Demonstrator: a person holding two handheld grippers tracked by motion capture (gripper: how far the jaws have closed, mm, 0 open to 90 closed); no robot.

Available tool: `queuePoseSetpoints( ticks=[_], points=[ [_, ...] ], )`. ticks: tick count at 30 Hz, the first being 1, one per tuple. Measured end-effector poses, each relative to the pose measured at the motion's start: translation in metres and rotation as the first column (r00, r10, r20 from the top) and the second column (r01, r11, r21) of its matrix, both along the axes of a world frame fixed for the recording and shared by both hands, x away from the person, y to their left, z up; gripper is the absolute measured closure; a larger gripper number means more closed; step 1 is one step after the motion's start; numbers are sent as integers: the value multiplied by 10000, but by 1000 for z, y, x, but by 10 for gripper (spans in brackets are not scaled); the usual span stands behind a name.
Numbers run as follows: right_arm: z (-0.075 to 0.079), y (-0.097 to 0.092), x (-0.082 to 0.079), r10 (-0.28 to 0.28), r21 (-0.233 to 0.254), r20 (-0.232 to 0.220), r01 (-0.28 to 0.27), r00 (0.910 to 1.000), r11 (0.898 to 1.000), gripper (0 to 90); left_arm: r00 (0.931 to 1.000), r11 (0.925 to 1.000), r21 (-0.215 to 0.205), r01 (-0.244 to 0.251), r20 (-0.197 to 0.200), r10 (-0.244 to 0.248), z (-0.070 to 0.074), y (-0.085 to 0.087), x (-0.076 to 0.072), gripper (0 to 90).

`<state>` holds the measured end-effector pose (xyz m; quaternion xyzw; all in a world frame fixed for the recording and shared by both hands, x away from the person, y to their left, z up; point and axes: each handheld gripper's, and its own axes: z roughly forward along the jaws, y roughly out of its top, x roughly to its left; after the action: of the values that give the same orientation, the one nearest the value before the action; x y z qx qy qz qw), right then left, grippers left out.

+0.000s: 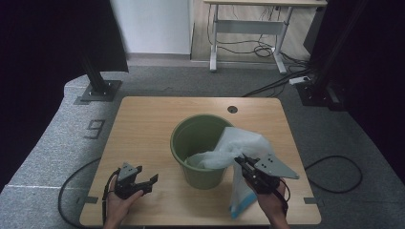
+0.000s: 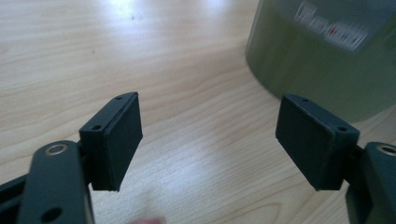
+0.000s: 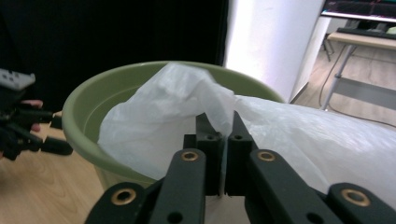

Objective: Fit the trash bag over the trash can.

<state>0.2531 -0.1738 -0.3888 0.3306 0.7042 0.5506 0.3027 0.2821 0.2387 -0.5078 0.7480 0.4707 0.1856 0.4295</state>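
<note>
The right gripper view shows the right hand-held gripper pinching the thin white plastic bag over the round green plastic bucket's rim. The high view shows the left hand-held gripper spread, left of that bucket on the wooden counter.

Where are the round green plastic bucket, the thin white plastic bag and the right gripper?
round green plastic bucket [image 1: 181, 138]: high view, left rim.
thin white plastic bag [image 3: 154, 112]: right gripper view, crumpled middle.
right gripper [image 3: 223, 140]: right gripper view, between fingertips.
</note>
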Motion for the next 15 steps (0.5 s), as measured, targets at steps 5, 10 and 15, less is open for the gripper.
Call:
queuePoseSetpoints(
  ticks=[5, 10, 15],
  points=[
    [-7, 7, 0, 160, -175, -120, -162, 9998, 9997, 625, 10000, 9999, -152, 53, -55, -54, 1, -1, -1, 229],
    [-18, 1, -18, -63, 291, -160, 68, 9999, 9996, 399, 9999, 9999, -149, 43, -163, -45, -1, 0, 1, 231],
    [-30, -1, -37, -731, 216, -491, 742, 9961, 9970, 319, 9998, 9998, -215, 33, -195, -38, -3, 1, 1, 232]
  ],
)
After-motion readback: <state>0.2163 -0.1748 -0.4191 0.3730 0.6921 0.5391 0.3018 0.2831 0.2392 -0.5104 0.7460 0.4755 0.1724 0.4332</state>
